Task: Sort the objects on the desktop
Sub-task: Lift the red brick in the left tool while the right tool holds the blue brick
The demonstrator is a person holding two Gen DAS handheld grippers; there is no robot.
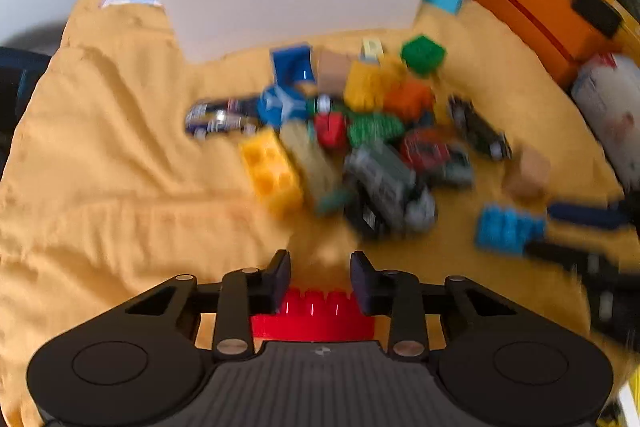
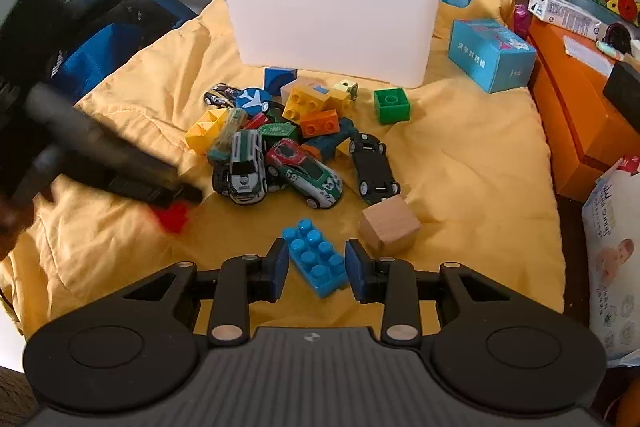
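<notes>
White tub (image 2: 332, 15): upper centre of frame, on yellow cloth (image 2: 472, 163); interior hidden, contents cannot be told

Toy pile (image 2: 292, 143), centre, just below tub: cars, five counted, one overturned; plastic bricks, at least five, others overlapped

Green brick (image 2: 392, 105): one, apart, right of pile

Wooden cube (image 2: 390, 225): one, lower centre

Teal box (image 2: 491, 55): one, right of tub

Left gripper (image 1: 320, 277): clenched on red brick (image 1: 314, 315), bottom centre of left view

Right gripper (image 2: 316, 267): jaws astride blue brick (image 2: 316, 257) lying on cloth; whether pads touch it cannot be told
</notes>
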